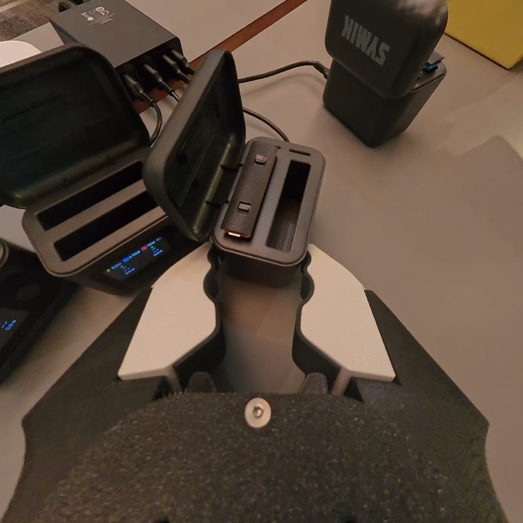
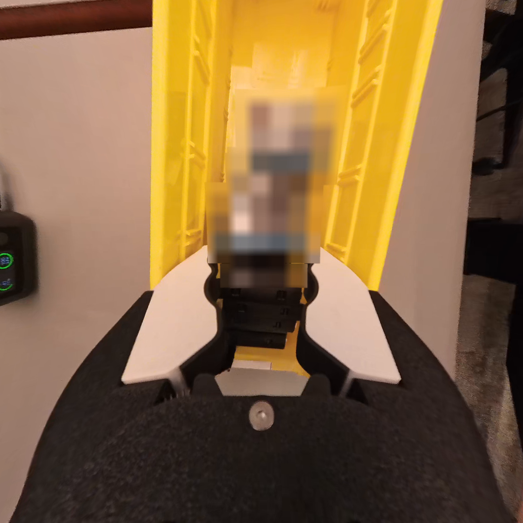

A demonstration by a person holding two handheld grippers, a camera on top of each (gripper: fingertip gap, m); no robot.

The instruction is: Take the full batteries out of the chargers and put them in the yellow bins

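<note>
The left tool clamps the open charger; its one battery lies dead ahead, long axis along the fingers. The right tool, parted, hangs over the yellow bin and its stacked batteries.

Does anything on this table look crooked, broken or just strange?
Nothing looks broken or spilled. The one oddity: the left gripper clamps an open charger holding a single battery in its left slot, raised and slanted instead of seated flush; the slot beside it is empty.
</note>
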